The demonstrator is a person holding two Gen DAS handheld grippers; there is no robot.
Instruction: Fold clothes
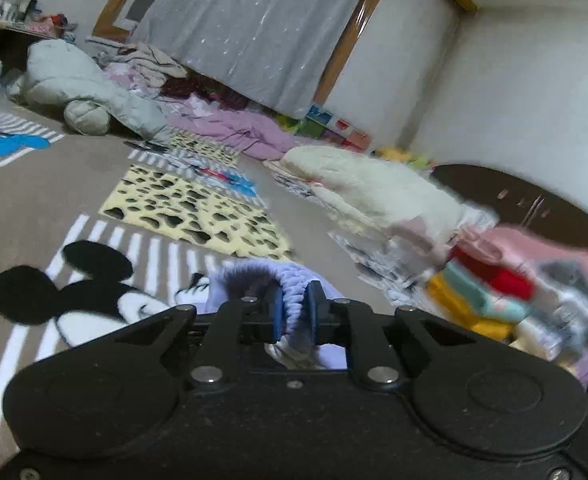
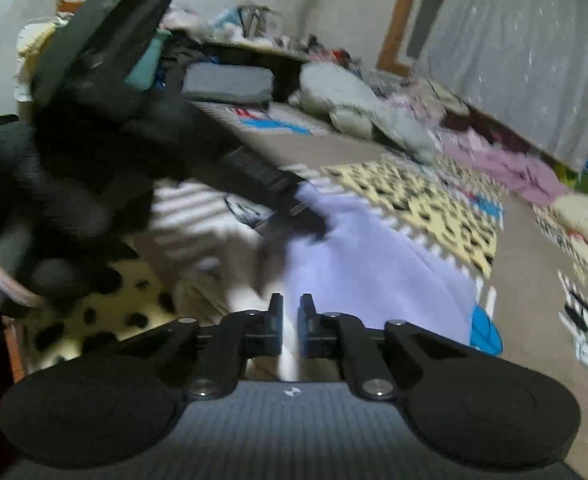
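Observation:
A lavender garment [image 1: 254, 276] with a ribbed knitted edge lies over the patterned floor mat [image 1: 198, 208]. My left gripper [image 1: 296, 300] is shut on that ribbed edge, the fabric bunched between its blue pads. In the right wrist view the same garment [image 2: 366, 256] spreads across the mat. The left gripper [image 2: 300, 206] reaches in from the upper left and pinches its far corner, held by a hand in a dark sleeve [image 2: 22, 200]. My right gripper [image 2: 291, 304] has its pads nearly together on a thin pale strip of the garment's near edge.
A blurred stack of folded clothes [image 1: 494, 288] sits at the right, behind it a cream blanket [image 1: 374, 188]. A grey padded jacket [image 1: 78, 80] and a purple clothes pile [image 1: 246, 128] lie along the curtained wall [image 1: 254, 20]. A low cluttered table [image 2: 234, 80] stands far left.

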